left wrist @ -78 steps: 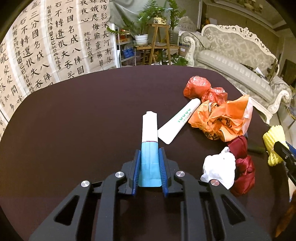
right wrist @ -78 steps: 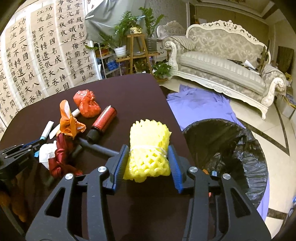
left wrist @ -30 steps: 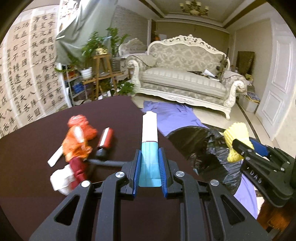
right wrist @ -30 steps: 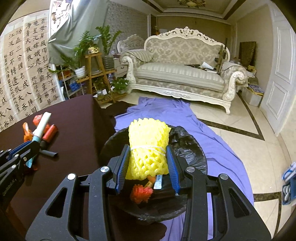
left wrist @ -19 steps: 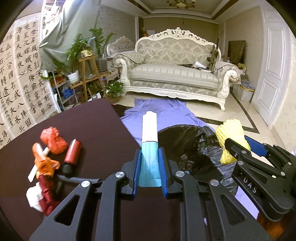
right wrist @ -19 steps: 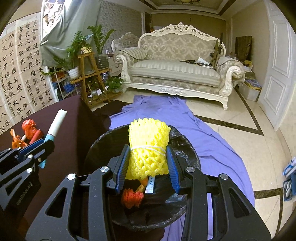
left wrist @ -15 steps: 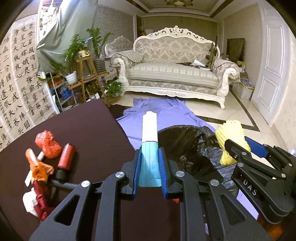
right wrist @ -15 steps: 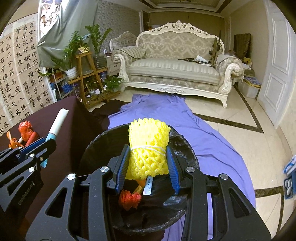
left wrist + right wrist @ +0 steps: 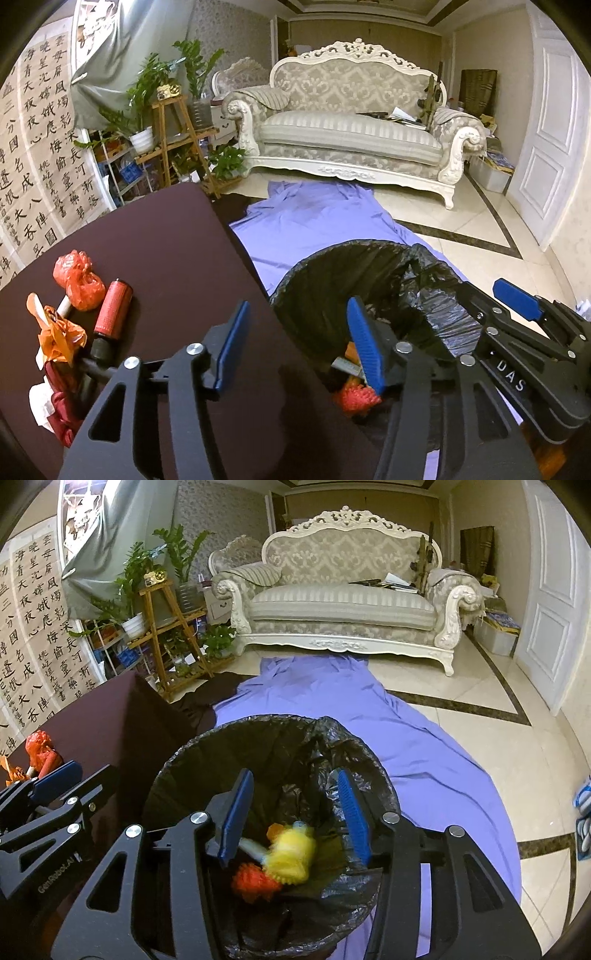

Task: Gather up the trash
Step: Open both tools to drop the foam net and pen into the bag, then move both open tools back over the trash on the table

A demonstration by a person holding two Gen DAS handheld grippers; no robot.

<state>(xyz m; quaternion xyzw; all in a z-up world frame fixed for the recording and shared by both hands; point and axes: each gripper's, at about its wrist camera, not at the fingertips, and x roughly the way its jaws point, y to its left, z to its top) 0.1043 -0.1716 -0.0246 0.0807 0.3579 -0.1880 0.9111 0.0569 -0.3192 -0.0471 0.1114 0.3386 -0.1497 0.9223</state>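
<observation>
My right gripper (image 9: 295,810) hangs over the black-lined trash bin (image 9: 184,760); its jaws have just been opening and now stand apart with nothing between the blue pads. Below the gap, inside the bin, lies the yellow foam fruit net (image 9: 290,854), blurred, with what may be the toothpaste tube (image 9: 251,847) beside it, though the smear is too soft to be sure. A red foam net (image 9: 253,882) rests just beside and below the yellow one.

My left gripper (image 9: 297,343) sits at the table's edge, half over the bin (image 9: 369,251). Its jaws have likewise just been opening and are parted and empty. The red foam net (image 9: 354,398) shows past my right-hand pad, down in the liner.

On the dark brown table (image 9: 166,240), to the left, the remaining trash lies in a cluster: a knotted red plastic bag (image 9: 77,280), a red cylindrical bottle with a black cap (image 9: 112,317) just beside it, a crumpled orange bag (image 9: 55,332) nearer me, and a dark red cloth (image 9: 61,410) touching a white tissue wad (image 9: 38,400).

A purple sheet (image 9: 369,716) is spread on the tiled floor under the bin. Beyond it stands a cream carved sofa (image 9: 340,605); a plant stand (image 9: 162,627) and calligraphy sheets (image 9: 33,627) fill the left.
</observation>
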